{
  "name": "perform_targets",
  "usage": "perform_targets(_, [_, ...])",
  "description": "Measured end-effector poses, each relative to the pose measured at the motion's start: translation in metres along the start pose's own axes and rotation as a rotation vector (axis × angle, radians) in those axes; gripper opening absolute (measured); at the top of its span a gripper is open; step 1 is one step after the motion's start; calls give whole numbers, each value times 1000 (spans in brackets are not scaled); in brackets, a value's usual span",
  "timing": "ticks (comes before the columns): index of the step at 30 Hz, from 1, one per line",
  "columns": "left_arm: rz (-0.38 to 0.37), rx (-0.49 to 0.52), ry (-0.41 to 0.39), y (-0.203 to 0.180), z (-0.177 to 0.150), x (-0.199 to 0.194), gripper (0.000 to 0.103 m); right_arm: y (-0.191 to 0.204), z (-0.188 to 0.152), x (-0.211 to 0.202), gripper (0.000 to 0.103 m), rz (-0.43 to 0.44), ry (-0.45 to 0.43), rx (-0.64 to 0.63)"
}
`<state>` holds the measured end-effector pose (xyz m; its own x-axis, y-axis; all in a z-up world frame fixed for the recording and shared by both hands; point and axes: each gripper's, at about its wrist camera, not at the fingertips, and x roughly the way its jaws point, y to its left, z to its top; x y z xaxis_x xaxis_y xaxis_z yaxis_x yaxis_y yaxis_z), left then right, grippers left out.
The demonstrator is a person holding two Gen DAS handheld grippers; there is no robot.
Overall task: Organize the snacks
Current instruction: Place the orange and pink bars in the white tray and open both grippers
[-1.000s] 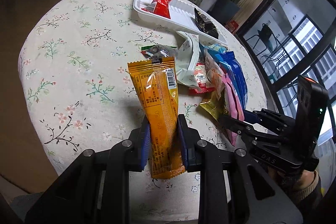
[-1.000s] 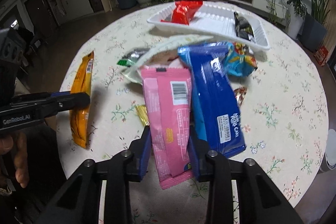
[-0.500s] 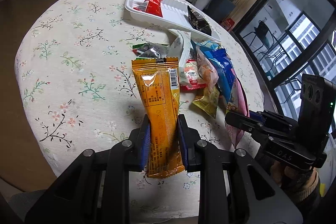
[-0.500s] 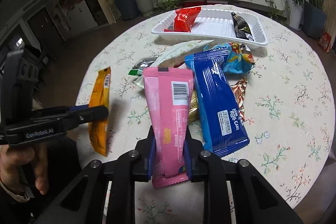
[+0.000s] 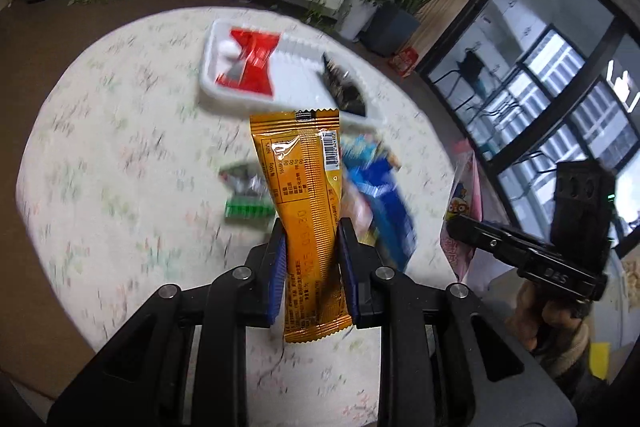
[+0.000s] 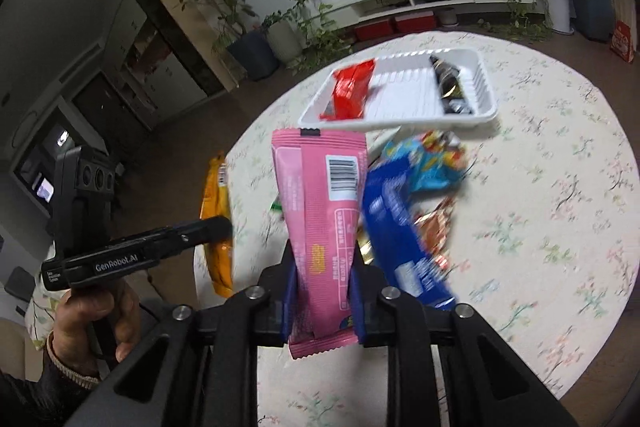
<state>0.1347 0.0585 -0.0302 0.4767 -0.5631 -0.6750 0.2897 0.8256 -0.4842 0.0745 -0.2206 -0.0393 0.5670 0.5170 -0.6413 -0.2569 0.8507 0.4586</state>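
Left gripper (image 5: 312,259): we clamp the orange pack (image 5: 304,211) near its lower end
Right gripper (image 6: 322,287): we pinch the pink pack (image 6: 320,227) low down; its jaws have just closed on it
Pack axes: both run lengthwise away from us, top seals toward the tray (image 6: 486,95), both lifted off the table (image 6: 560,207)
Loose pile: we see one blue pack (image 6: 396,239) amid blurred wrappers
Tray: we count two, one red pack (image 6: 350,91), one dark pack (image 6: 448,83)
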Motion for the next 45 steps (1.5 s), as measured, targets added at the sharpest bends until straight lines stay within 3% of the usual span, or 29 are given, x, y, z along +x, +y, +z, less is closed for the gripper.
perform_targets(1, [-29,-4,-12,3,15,-3,22,-7,7,-5,24,9,-9,12])
perform_targets(7, [-31,61,-31,5,95,5,22,-51,70,-21,24,-1,-59,50])
perform_targets(12, [-67,79,-16,5,160,35,22,-73,130,-14,24,70,-79,95])
perform_targets(19, [-107,71,116,7,218,115,22,-89,198,45,24,183,-15,154])
perform_targets(26, [-69,45,182,25,232,177,22,-110,205,118,24,160,100,196])
perform_targets(33, [-25,58,225,35,218,216,22,-118,203,163,24,109,171,211])
perform_targets(45, [15,52,245,42,208,232,22,-123,203,212,24,-4,244,199])
